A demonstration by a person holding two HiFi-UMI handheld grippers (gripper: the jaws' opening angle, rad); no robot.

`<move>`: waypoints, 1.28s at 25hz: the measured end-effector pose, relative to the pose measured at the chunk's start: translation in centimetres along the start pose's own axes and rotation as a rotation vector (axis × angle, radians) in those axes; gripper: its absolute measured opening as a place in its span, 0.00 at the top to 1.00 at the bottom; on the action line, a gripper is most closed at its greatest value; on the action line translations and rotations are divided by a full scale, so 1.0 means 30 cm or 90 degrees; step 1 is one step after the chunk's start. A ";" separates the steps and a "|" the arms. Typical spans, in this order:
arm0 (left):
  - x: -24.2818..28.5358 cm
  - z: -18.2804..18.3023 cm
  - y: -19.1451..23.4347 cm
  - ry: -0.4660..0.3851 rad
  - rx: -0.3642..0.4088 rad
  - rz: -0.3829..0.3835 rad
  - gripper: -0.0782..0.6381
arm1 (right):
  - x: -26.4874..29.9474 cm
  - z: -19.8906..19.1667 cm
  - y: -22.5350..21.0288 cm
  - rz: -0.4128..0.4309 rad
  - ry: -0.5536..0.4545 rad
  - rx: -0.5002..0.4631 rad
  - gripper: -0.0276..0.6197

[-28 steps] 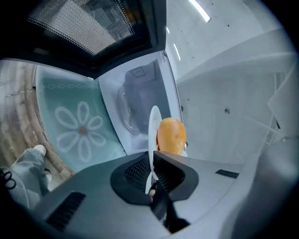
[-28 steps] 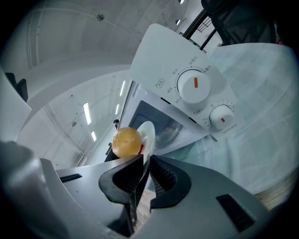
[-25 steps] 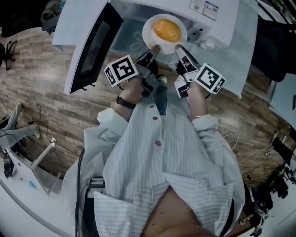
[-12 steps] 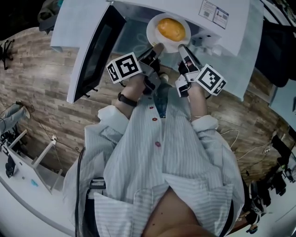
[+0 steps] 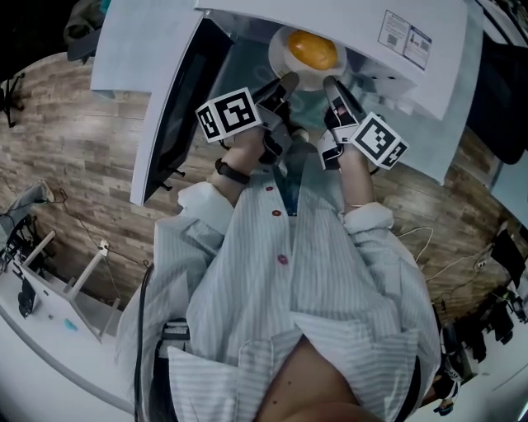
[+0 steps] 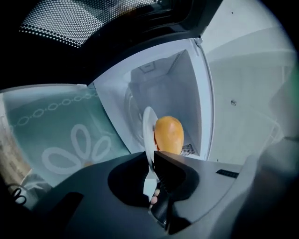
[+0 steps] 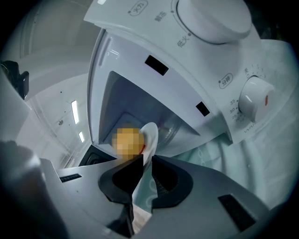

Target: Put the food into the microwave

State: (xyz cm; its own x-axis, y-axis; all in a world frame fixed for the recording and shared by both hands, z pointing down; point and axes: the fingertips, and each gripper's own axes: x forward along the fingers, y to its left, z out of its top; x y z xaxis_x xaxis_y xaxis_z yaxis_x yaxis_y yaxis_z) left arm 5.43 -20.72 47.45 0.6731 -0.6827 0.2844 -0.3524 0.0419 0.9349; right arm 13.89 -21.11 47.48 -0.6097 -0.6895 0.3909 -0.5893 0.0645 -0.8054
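A white plate (image 5: pixel 279 62) carries a round orange piece of food (image 5: pixel 312 49) at the mouth of the open white microwave (image 5: pixel 346 21). My left gripper (image 5: pixel 285 84) is shut on the plate's near-left rim, and my right gripper (image 5: pixel 332 85) is shut on its near-right rim. In the left gripper view the plate (image 6: pixel 148 126) stands edge-on between the jaws of the left gripper (image 6: pixel 150 156), food (image 6: pixel 168 134) beside it; these jaws have just been opening slightly, the rim still between them. The right gripper (image 7: pixel 147 161) clamps the plate (image 7: pixel 150 135) the same way.
The microwave door (image 5: pixel 177 107) hangs open to the left. A pale green cloth with a flower pattern (image 6: pixel 70 140) lies under the microwave. Control dials (image 7: pixel 254 100) sit on its right front. The white cavity (image 6: pixel 163 88) lies straight ahead. Wooden floor surrounds the stand.
Both grippers have carried the plate forward and a little lower, toward the microwave opening. The plate's far edge now sits under the microwave's top front edge.
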 end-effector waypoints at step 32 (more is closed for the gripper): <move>0.161 0.160 0.125 -0.022 0.119 0.065 0.77 | 0.202 0.080 -0.072 -0.032 -0.107 0.006 0.86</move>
State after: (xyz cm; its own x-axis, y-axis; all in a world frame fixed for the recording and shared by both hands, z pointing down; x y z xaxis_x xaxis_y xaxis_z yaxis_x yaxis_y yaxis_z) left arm 4.26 -27.36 51.31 0.6066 -0.7062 0.3652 -0.5338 -0.0213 0.8453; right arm 12.73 -27.15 50.50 -0.4821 -0.8025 0.3516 -0.6117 0.0210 -0.7908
